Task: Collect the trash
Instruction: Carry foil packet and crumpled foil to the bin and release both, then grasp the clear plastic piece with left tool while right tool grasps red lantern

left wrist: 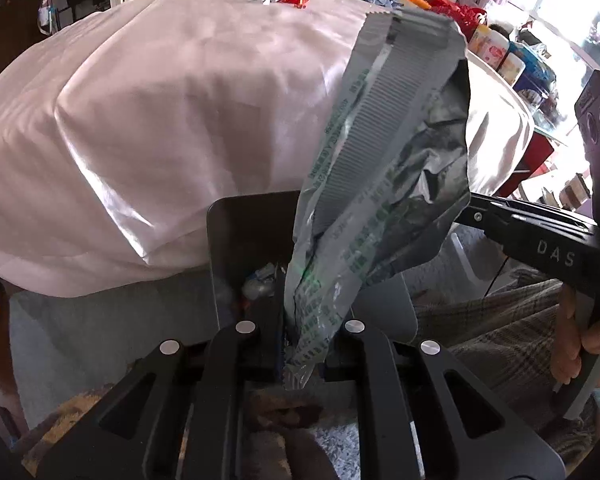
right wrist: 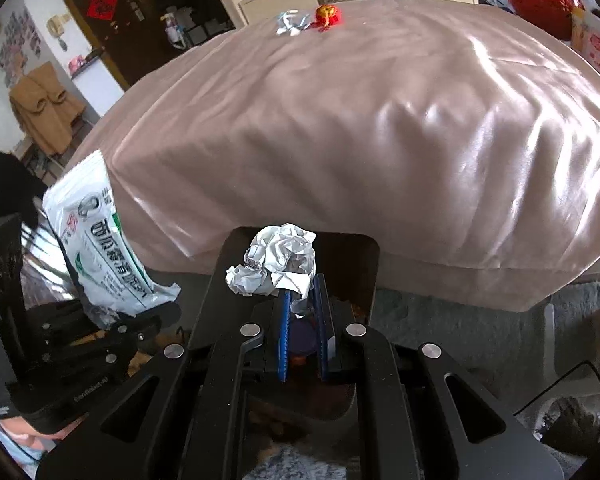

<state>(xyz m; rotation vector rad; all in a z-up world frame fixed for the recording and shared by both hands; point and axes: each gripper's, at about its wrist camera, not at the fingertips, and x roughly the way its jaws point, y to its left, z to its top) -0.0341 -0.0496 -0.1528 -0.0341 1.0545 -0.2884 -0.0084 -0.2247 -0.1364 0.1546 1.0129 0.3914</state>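
Note:
My left gripper (left wrist: pixel 300 332) is shut on the bottom corner of a crumpled silver foil bag (left wrist: pixel 380 180) with green print, which stands up between the jaws. Below it is a dark bin (left wrist: pixel 252 232) with a few scraps inside. My right gripper (right wrist: pixel 303 300) is shut on a ball of crumpled white paper (right wrist: pixel 276 264), held over the same bin (right wrist: pixel 364 264). In the right wrist view the foil bag (right wrist: pixel 100 240) shows its white printed face at the left. A silver wrapper (right wrist: pixel 292 22) and a red-gold wrapper (right wrist: pixel 328 14) lie on the far side of the table.
A table under a shiny pink cloth (right wrist: pixel 380 120) fills the space just behind the bin. Shelves and clutter (left wrist: pixel 500 52) stand behind and to the right. A hand (left wrist: pixel 580 340) grips the right tool's handle. Grey carpet (right wrist: pixel 440 312) lies around the bin.

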